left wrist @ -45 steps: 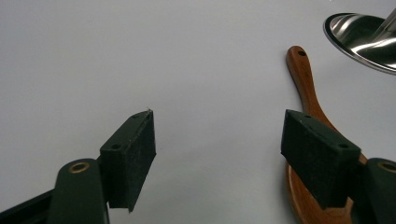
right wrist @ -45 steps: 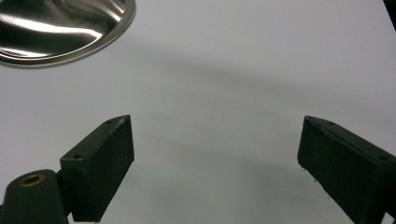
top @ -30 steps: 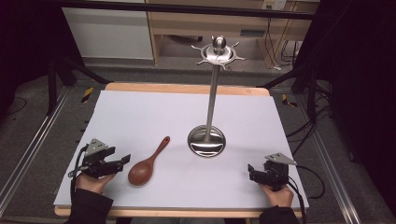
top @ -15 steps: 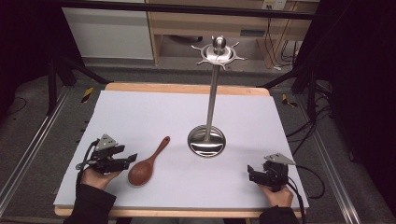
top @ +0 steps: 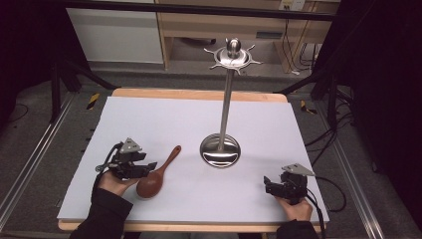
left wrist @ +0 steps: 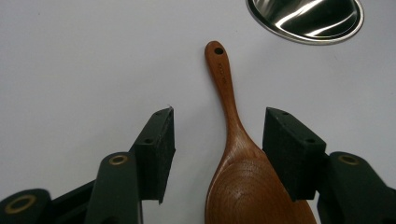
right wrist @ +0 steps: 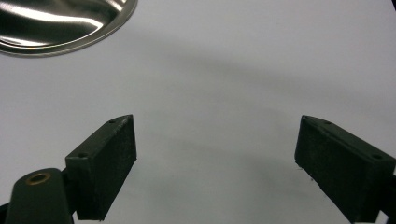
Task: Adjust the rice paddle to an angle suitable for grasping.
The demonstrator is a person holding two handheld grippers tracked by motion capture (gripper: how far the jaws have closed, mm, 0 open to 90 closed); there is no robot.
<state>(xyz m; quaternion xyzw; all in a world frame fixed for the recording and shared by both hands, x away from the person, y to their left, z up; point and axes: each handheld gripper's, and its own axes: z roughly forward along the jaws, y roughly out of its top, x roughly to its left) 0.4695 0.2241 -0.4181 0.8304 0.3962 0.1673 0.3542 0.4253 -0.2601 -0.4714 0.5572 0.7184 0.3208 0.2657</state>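
The left claw [left wrist: 217, 149] is straddling the spoon [left wrist: 233, 140], jaws wide; the right claw [right wrist: 215, 163] is gaping near the bench's [top: 149, 119] front right corner.

Spoon between the left fingers, stand ahead of both grippers.

On the table [top: 149, 114], the spoon [left wrist: 238, 158] lies with its bowl between the left gripper [left wrist: 217, 149]'s parted fingers [left wrist: 159, 149], nearer the right-hand one, its handle running out past their tips. The stand's base [left wrist: 306, 16] sits beyond the handle's end, slightly right. Ahead and left of the right gripper [right wrist: 215, 163]'s spread fingers [right wrist: 107, 163] lies that same base.
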